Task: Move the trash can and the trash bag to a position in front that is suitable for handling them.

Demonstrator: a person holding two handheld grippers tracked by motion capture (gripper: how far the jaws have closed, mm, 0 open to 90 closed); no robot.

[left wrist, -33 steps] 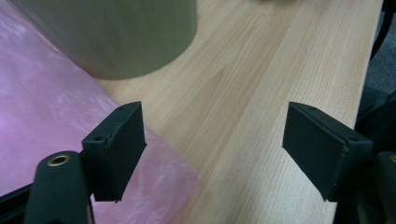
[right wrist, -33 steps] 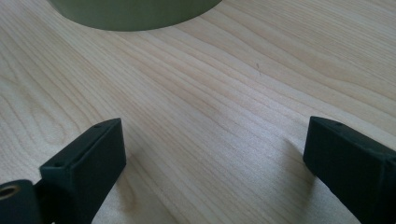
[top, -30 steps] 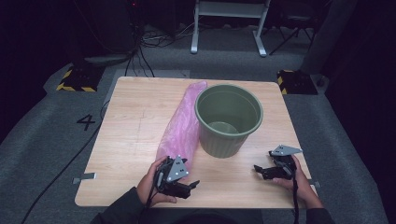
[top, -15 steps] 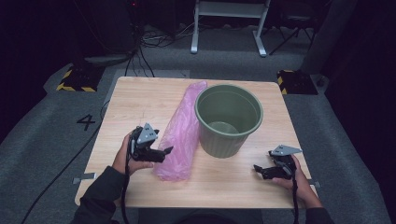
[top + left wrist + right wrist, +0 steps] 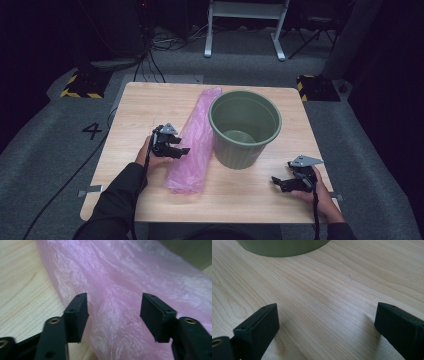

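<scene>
Closing its jaws around the pink bag [image 5: 130, 290] at frame centre, left gripper [image 5: 113, 312] had not pinched it; right gripper [image 5: 325, 325] rested spread, lower right.

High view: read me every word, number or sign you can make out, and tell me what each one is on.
"4": a dark numeral on the grey floor, left of the wooden table.
Yellow-and-black hazard stripes, no lettering: on the black floor plate at far left and on the black floor plate at far right.
No print can be made out on the pink plastic bag, the green bucket or either gripper.
</scene>
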